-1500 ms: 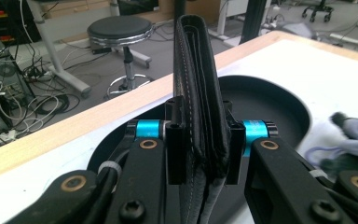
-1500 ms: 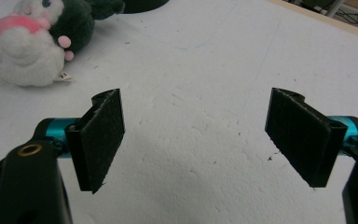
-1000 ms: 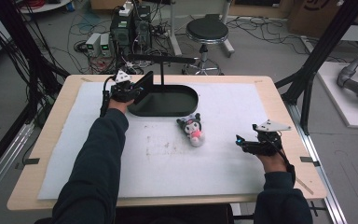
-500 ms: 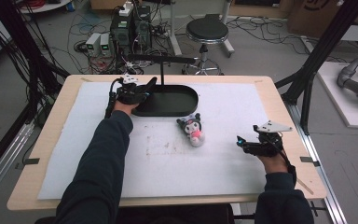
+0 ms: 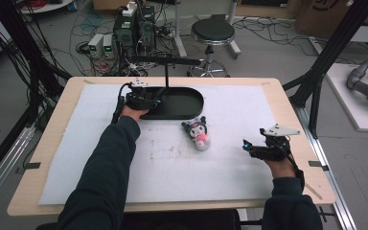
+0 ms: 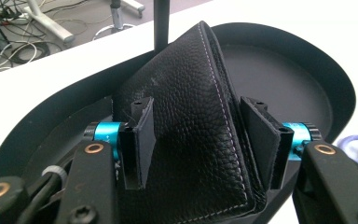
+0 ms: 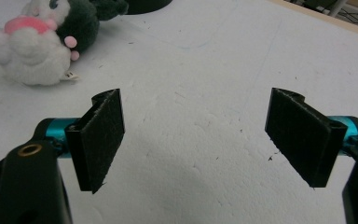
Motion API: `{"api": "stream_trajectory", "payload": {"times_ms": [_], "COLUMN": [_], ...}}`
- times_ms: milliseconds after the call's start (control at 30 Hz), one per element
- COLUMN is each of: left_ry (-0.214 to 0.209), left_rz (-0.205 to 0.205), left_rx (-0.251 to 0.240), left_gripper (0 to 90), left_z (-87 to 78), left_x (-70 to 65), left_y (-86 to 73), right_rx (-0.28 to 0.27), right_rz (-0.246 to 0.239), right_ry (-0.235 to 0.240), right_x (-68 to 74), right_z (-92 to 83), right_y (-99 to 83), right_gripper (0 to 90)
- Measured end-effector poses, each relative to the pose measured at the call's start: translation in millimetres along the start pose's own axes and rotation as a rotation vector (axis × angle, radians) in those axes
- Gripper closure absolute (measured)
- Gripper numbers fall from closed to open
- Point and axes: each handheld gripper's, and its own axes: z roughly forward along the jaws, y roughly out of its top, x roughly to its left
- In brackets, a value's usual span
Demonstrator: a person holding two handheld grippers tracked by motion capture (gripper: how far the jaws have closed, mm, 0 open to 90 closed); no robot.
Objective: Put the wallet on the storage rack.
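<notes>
Basically, left gripper [image 6: 200,140] jaws have just been opening; black leather wallet [image 6: 191,140] sits tented between the pads in the black tray [image 6: 303,70], so it looks like a release. Right gripper [image 7: 205,140] idles wide open, plush toy [image 7: 42,42] up-left beyond its jaws.

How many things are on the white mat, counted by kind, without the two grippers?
Black oval tray with an upright stand: 1
Black leather wallet, folded open, in the tray: 1
Plush toy, black, white and pink: 1
Total: 3
</notes>
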Motion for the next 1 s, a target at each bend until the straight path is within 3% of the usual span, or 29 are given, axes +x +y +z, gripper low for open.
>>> {"api": "stream_trajectory", "payload": {"times_ms": [100, 233, 333, 467, 733, 800, 900, 1000], "left_ry": [0.003, 0.008, -0.014, -0.017, -0.021, -0.030, -0.022, -0.005], "left_rz": [-0.016, -0.009, -0.045, -0.054, -0.099, -0.111, -0.083, -0.079], "left_rx": [-0.006, 0.003, 0.008, -0.022, -0.143, -0.176, -0.212, -0.266], "left_gripper": [48.2, 46.5, 39.7, 38.9, 36.7, 27.2, 22.7, 20.3], "left_z": [4.9, 5.8, 2.7, -8.4, -50.3, -62.4, -80.8, -102.7], "left_x": [-0.3, -2.3, -0.3, -1.4, 0.0, -1.7, -8.5, -15.0], "left_y": [-1.9, -2.1, -1.3, 3.0, 6.6, 2.8, -4.3, -15.6], "right_rx": [0.001, 0.003, 0.004, 0.002, 0.003, 0.001, 0.002, 0.001], "right_rz": [-0.003, 0.002, -0.005, -0.005, -0.013, -0.015, -0.014, -0.018], "right_ry": [0.000, 0.000, 0.000, 0.000, 0.007, 0.011, 0.010, 0.010], "right_x": [-0.3, -1.5, -0.4, 0.0, 2.5, 2.4, 2.3, 2.1], "right_z": [1.1, 1.9, 1.9, 1.8, 2.1, 3.1, 4.0, 4.7], "right_y": [-0.1, -0.4, -0.4, -0.3, 0.8, 0.9, 1.0, 1.5], "right_gripper": [20.1, 20.1, 20.1, 20.1, 20.1, 20.1, 20.1, 20.1]}}
